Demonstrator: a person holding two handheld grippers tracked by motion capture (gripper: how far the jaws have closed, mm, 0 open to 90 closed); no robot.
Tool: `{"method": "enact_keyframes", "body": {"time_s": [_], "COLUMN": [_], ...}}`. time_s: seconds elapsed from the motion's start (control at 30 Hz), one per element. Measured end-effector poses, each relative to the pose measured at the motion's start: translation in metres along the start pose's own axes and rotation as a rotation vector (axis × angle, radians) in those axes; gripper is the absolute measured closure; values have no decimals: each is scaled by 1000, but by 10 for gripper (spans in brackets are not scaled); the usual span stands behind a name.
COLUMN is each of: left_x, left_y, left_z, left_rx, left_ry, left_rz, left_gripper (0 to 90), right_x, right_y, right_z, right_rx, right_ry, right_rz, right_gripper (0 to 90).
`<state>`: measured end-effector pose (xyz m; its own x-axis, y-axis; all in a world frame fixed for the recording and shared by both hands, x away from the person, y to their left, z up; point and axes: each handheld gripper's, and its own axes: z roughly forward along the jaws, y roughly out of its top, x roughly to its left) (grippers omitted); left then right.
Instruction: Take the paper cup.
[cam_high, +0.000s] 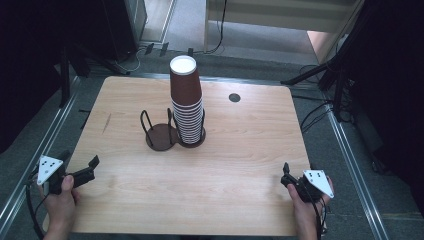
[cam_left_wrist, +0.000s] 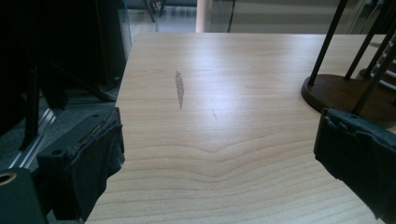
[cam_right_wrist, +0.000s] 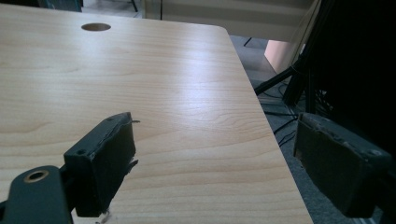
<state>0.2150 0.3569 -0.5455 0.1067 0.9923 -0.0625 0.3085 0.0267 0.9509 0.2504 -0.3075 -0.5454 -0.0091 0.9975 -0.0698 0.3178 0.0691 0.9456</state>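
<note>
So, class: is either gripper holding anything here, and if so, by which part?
Nothing is held. The left gripper and right gripper are both open over the bare table, away from the cup stack.

Stack of cups (cam_high: 186, 102) sits in the right ring of a two-ring holder (cam_high: 161, 136), mid-table (cam_high: 225, 165). Left ring empty. Hole (cam_high: 234, 97) in tabletop behind and right of the stack. Left gripper (cam_high: 80, 172) at near-left edge, right gripper (cam_high: 290, 179) at near-right edge.
</note>
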Motion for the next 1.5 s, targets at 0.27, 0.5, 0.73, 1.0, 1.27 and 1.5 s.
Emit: {"method": "enact_keyframes", "body": {"time_s": [0.27,0.5,0.73,1.0,1.27,1.5], "left_x": [-5,-1,-2,-5,-7,-6], "left_y": [0,2,0,-1,-1,-2], "left_z": [0,7,9,12,14,13], "left_rx": [10,8,13,50,59,56], "left_ry": [8,-20,-46,-42,-33,-39], "left_rz": [34,-50,-46,-16,-10,-13], "left_gripper": [26,26,26,26,26,29], "right_x": [-2,20,42,75,97,110], "right_y": [10,30,41,75,88,98], "right_z": [-6,-5,-3,-2,5,11], "right_rx": [3,-17,-11,-23,-25,-35], "right_ry": [43,110,161,230,309,333], "right_rz": [89,55,44,-3,-10,-25], "right_gripper": [66,61,55,0,0,0]}}
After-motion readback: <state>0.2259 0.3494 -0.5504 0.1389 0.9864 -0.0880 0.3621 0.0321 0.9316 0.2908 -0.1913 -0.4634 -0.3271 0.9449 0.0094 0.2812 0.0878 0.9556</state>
